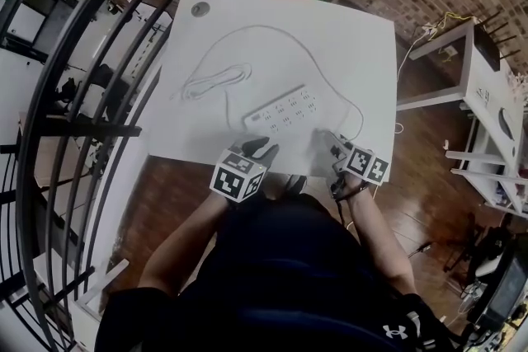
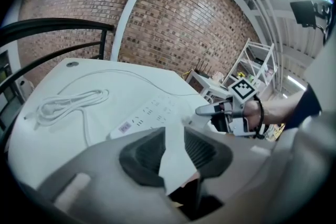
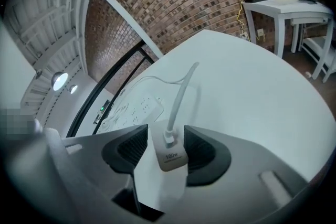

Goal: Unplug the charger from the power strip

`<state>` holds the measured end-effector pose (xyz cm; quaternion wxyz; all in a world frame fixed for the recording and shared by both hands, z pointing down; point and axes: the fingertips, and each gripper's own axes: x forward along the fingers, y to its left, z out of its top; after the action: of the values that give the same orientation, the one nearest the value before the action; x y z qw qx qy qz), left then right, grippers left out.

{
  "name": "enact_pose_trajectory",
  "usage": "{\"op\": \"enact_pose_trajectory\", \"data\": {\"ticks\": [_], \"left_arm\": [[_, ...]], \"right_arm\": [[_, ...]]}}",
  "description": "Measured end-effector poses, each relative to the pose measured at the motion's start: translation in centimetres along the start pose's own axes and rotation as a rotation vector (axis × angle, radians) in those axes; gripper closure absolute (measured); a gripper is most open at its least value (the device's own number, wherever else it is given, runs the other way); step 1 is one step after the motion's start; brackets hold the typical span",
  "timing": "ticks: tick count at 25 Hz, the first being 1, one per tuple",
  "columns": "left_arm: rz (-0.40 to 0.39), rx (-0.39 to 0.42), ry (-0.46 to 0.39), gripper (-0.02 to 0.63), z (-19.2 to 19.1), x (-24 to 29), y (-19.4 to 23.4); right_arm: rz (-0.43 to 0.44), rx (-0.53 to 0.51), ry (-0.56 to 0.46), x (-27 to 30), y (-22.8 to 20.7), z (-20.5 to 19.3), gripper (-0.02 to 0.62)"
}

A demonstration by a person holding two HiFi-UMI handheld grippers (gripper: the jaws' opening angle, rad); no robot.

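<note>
Left gripper (image 2: 173,136), fingers apart and empty, hovers at the power strip's (image 1: 285,110) seven o'clock. Right gripper (image 3: 165,135), fingers spread, straddles the unplugged charger (image 3: 170,156), which lies on the table (image 1: 346,45) at the strip's four o'clock.

White charger (image 3: 169,152) unplugged, apart from a white power strip (image 1: 282,110) on a white table (image 1: 346,45).
The charger, a small rounded block printed "100w", rests near the table's front edge, toward its right corner. A white cable (image 3: 181,97) is plugged into its far end and runs off across the table. The long power strip lies flat and diagonal near the table's middle, rows of sockets facing up.
</note>
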<state>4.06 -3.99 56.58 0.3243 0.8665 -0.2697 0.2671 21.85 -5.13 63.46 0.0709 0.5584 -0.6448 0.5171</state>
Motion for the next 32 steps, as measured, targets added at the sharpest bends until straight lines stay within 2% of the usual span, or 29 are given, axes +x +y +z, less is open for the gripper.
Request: {"op": "enact_pose_trajectory", "data": {"ticks": [15, 20, 22, 24, 25, 28, 32], "left_arm": [[-0.039, 0.023, -0.019, 0.495, 1.2, 0.2, -1.4], [-0.038, 0.024, -0.074, 0.508, 2.9, -0.4, -2.3], [-0.023, 0.018, -0.133, 0.528, 4.2, -1.1, -2.4], [-0.015, 0.01, -0.195, 0.531, 5.7, -1.8, -2.6], [-0.015, 0.006, -0.224, 0.534, 6.5, -2.3, -2.9], [-0.018, 0.002, -0.3, 0.543, 8.8, -3.6, -3.7], [-0.032, 0.017, -0.371, 0.552, 10.7, -5.4, -5.2]], "right_arm": [[-0.15, 0.177, -0.153, -5.5, -5.7, 1.4, 0.359], [-0.171, 0.168, -0.188, -7.8, -5.3, 2.9, 0.359], [-0.137, 0.143, -0.201, -8.4, -3.4, 3.8, 0.362], [-0.054, 0.116, -0.226, -8.9, -0.1, 5.2, 0.388], [-0.005, 0.094, -0.244, -9.2, 1.8, 5.9, 0.417], [0.112, -0.023, -0.303, -10.3, 7.5, 8.0, 0.557], [0.26, -0.19, -0.332, -11.5, 14.5, 8.6, 0.583]]}}
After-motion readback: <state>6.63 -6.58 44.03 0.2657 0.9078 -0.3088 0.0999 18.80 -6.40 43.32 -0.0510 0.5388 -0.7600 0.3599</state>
